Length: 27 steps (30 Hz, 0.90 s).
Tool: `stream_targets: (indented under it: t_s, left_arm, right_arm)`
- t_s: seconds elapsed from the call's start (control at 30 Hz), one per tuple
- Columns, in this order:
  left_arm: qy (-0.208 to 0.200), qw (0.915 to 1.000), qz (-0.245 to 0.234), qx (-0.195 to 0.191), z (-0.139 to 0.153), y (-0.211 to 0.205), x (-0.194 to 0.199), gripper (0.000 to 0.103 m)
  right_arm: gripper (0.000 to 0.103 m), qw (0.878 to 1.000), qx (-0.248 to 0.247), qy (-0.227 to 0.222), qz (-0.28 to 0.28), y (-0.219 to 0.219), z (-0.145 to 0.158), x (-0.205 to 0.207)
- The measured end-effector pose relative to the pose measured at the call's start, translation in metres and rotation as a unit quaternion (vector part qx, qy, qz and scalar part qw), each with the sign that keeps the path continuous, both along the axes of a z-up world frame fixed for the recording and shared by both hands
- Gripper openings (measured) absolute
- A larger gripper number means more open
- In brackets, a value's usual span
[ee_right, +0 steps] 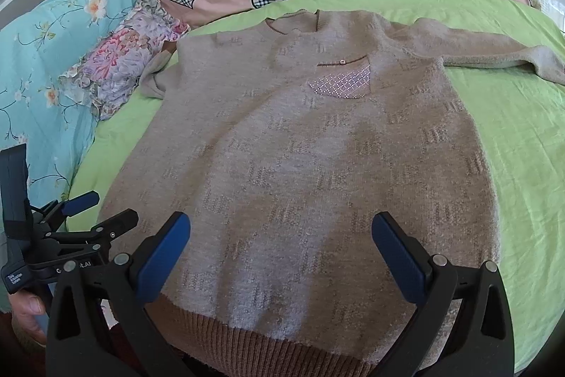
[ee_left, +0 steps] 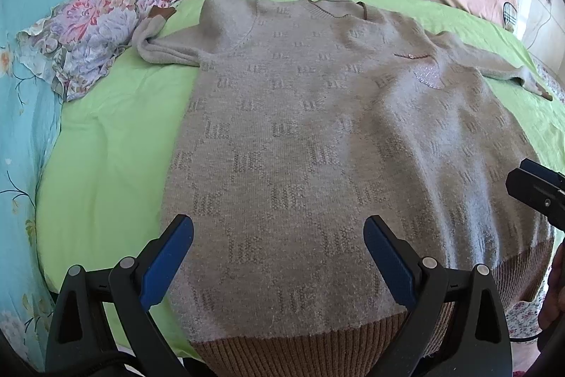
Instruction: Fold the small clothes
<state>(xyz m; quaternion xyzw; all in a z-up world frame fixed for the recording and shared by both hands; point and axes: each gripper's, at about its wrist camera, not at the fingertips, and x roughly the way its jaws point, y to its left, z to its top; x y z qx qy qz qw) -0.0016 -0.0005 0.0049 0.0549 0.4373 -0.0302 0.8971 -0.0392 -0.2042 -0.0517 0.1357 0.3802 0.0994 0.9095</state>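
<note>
A grey-beige knitted sweater with a woven block pattern and a brown ribbed hem [ee_left: 317, 136] lies flat and face up on the light green bed sheet [ee_left: 106, 136], with the neckline far from the cameras and the hem nearest to them. Both sleeves are spread out to the sides; the left sleeve [ee_left: 166, 50] reaches toward a floral ruffled pillow [ee_left: 91, 34], and the right sleeve [ee_right: 494, 53] lies on the bare sheet. A small sparkling chest pocket [ee_right: 340, 82] sits on the front. The left hand-held gripper [ee_left: 279, 257] hangs above the hem area with its blue-padded jaws wide apart and holds nothing. The right hand-held gripper [ee_right: 280, 253] is the same: wide open, empty, above the lower part of the garment. The folding seems not yet begun; the step in hand is probably the approach to the first grasp. The next move likely calls for each gripper to go to a sleeve or a side edge, pinch only the knit and not the sheet under it, and bring it inward over the body.
</note>
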Motion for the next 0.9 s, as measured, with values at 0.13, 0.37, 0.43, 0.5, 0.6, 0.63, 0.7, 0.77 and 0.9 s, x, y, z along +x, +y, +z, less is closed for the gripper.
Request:
stream_targets:
  t_s: [0.13, 0.37, 0.43, 0.5, 0.6, 0.63, 0.7, 0.77, 0.9]
  left_arm:
    - [0.005, 1.0000, 0.001, -0.007, -0.0017, -0.0009, 0.0007, 0.098]
    - [0.003, 0.9998, 0.000, -0.018, -0.0020, -0.0019, 0.0010, 0.098]
    - [0.005, 0.9998, 0.002, -0.021, -0.0020, -0.0013, 0.0007, 0.098]
    - [0.006, 0.9997, 0.003, -0.021, -0.0023, -0.0014, 0.0006, 0.098]
    - [0.006, 0.9997, 0.002, -0.025, -0.0022, -0.0009, 0.0005, 0.098]
    - [0.006, 0.9997, 0.002, -0.025, -0.0022, -0.0008, 0.0004, 0.098]
    - [0.008, 0.9998, 0.003, -0.020, -0.0022, -0.0006, 0.0008, 0.098]
    - [0.011, 0.9997, 0.002, -0.021, -0.0022, 0.0001, 0.0011, 0.098]
    - [0.011, 0.9997, 0.003, -0.020, -0.0025, 0.0006, 0.0012, 0.098]
  right_arm:
    - [0.102, 1.000, 0.000, 0.000, 0.005, 0.0045, -0.0016, 0.0005]
    - [0.102, 1.000, -0.016, -0.020, 0.003, 0.0099, -0.0030, 0.0001]
    - [0.102, 1.000, -0.023, -0.001, 0.002, 0.0088, -0.0051, 0.0013]
    - [0.102, 1.000, -0.026, 0.004, 0.002, 0.0088, -0.0064, 0.0020]
    - [0.102, 0.999, -0.033, 0.014, 0.003, 0.0078, -0.0082, 0.0022]
    - [0.102, 0.999, -0.036, 0.014, 0.003, 0.0077, -0.0090, 0.0021]
    - [0.102, 0.999, -0.029, 0.016, 0.003, 0.0074, -0.0090, 0.0016]
    - [0.103, 1.000, -0.024, 0.009, 0.003, 0.0076, -0.0085, 0.0015]
    - [0.103, 1.000, -0.019, 0.003, 0.004, 0.0074, -0.0075, 0.0019]
